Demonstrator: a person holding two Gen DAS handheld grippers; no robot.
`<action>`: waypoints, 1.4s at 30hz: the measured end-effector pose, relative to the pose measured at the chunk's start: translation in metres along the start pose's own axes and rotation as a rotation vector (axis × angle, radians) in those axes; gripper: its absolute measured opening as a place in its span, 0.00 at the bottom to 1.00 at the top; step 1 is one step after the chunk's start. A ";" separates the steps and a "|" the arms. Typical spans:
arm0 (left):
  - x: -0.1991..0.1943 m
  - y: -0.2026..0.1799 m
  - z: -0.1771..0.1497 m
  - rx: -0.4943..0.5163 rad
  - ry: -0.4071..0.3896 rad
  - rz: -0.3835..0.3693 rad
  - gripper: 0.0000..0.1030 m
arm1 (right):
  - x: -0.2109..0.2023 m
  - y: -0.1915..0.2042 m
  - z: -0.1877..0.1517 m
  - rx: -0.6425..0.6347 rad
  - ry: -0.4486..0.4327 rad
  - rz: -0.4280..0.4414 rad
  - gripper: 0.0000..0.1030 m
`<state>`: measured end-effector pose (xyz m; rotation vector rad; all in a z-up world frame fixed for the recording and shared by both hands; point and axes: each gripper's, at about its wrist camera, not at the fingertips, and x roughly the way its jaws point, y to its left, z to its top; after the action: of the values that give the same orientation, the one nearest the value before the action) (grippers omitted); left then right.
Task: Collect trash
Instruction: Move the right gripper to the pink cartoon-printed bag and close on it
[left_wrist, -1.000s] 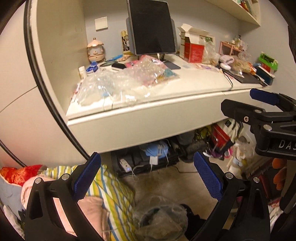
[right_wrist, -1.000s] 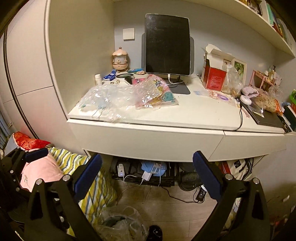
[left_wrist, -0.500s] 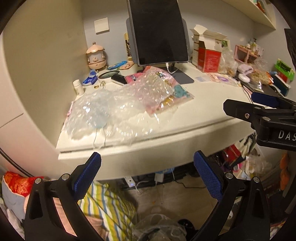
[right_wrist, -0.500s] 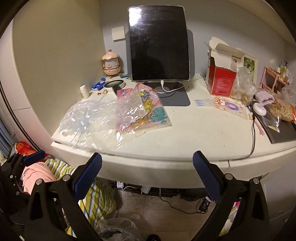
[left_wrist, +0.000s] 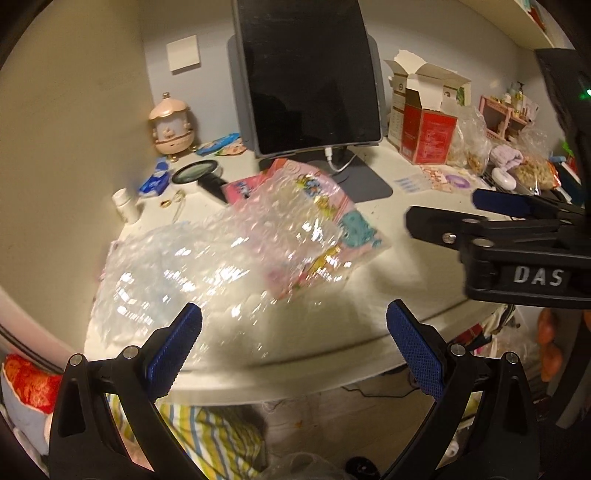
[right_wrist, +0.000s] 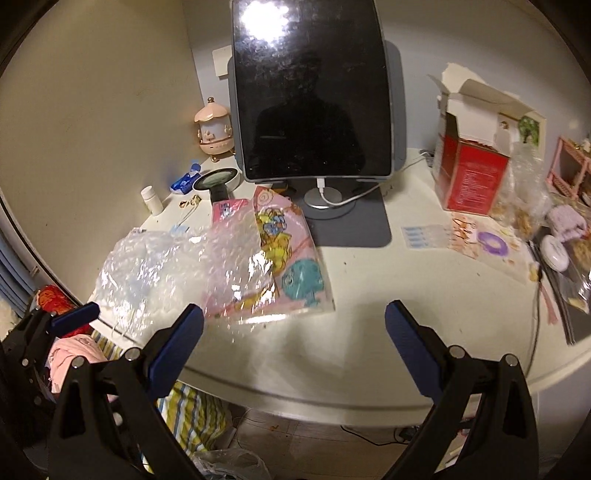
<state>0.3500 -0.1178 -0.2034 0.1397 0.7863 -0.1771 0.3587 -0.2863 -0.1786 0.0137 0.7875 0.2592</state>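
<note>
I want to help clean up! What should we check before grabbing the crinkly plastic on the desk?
1. Left gripper open: ok.
2. Right gripper open: ok.
3. Both grippers holding nothing: ok.
4. Bubble wrap within sight on the desk: ok.
5. Bubble wrap free of the pink cartoon bag: not ok, they overlap.
6. Trash bag on the floor open: cannot tell.

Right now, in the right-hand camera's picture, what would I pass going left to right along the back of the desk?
White pill bottle → pink carousel-shaped ornament → dark tablet screen on its stand → opened red and white carton → pink rack.
</note>
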 end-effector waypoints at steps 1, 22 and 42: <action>0.006 -0.002 0.005 0.001 -0.001 0.001 0.94 | 0.007 -0.002 0.005 -0.003 0.008 0.005 0.93; 0.104 -0.031 0.050 0.076 0.056 -0.007 0.94 | 0.139 -0.032 0.048 -0.005 0.139 0.054 0.84; 0.143 -0.028 0.059 0.049 0.047 -0.008 0.94 | 0.168 -0.031 0.048 -0.003 0.197 0.171 0.28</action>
<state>0.4835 -0.1714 -0.2657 0.1876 0.8297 -0.2013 0.5130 -0.2730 -0.2657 0.0534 0.9831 0.4291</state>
